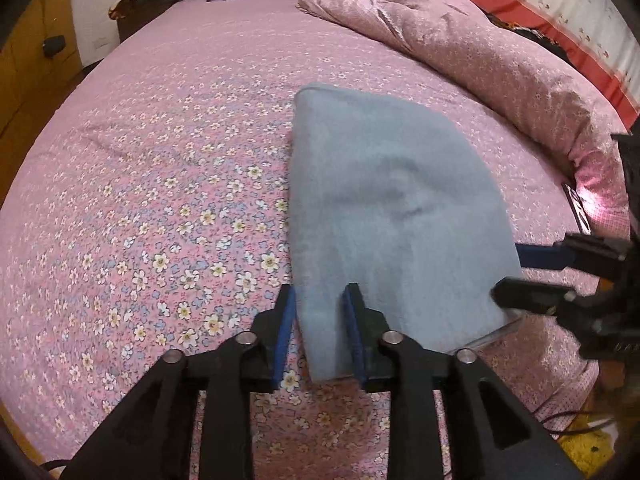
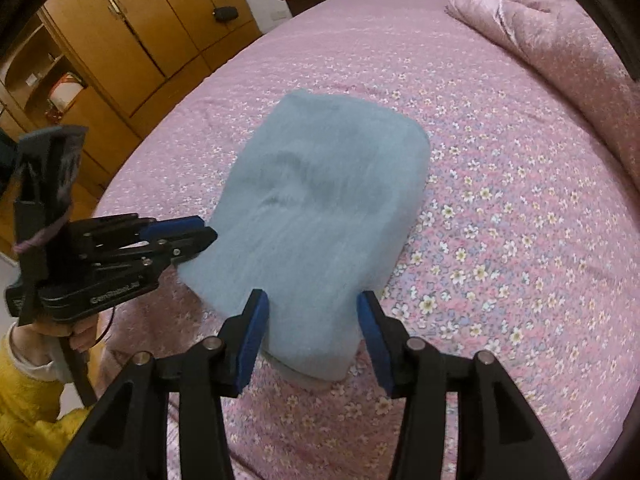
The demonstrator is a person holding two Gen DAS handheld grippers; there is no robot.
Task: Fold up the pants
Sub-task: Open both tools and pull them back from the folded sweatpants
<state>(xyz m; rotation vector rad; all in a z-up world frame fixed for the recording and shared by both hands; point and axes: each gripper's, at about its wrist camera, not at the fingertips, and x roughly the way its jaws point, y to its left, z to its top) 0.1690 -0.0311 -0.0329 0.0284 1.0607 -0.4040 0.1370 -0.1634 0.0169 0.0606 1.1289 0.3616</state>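
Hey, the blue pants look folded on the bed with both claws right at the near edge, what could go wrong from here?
1. The left claw has its jaws apart with the near corner of the blue pants between them; pulling back could snag that corner and undo the fold.
2. The right claw also straddles the near edge, so it could drag the bundle across the floral bedsheet.
3. The bundle lies near the bed's edge and might slide off.
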